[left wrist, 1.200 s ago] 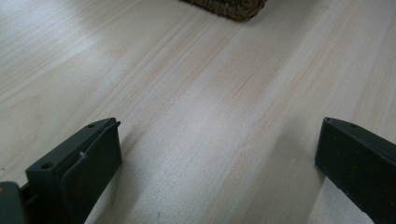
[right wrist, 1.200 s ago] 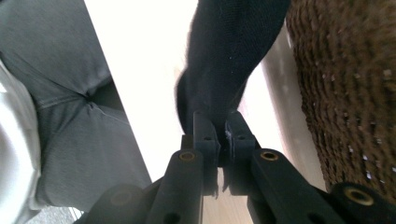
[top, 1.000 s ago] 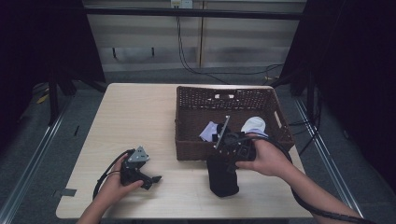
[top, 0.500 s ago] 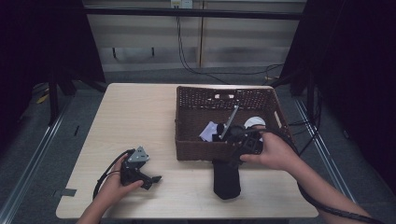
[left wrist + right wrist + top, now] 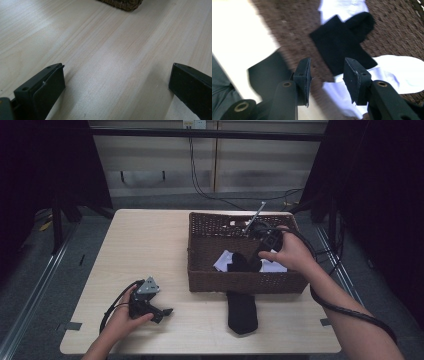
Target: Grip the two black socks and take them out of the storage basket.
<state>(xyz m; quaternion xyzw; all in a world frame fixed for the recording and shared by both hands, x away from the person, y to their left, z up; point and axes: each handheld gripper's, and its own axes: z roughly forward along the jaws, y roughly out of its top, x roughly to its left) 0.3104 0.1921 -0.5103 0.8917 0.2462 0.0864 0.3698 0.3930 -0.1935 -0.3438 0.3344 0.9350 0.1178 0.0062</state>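
A brown wicker basket (image 5: pixel 240 282) stands on the right half of the pale wooden table (image 5: pixel 150 245). In it lie a black sock (image 5: pixel 239 262) (image 5: pixel 342 42) and white socks (image 5: pixel 273 267) (image 5: pixel 397 72). Another black sock (image 5: pixel 242 312) (image 5: pixel 265 72) lies flat on the table just in front of the basket. My right gripper (image 5: pixel 257 254) (image 5: pixel 325 67) hovers over the basket's inside, pointing down at the socks. Its jaws have just been opening, with nothing between them. My left gripper (image 5: pixel 164 312) (image 5: pixel 116 72) rests on the table at the front left, jaws wide apart and nothing in them.
The basket's near corner (image 5: pixel 125 3) shows ahead of the left gripper. Cables trail from both grippers. Dark curtains and metal frame legs surround the table. Bare tabletop stretches across the left and middle.
My right gripper has let go of the black sock in front of the basket, then risen and moved back over the basket's inside. The left hand has stayed put.
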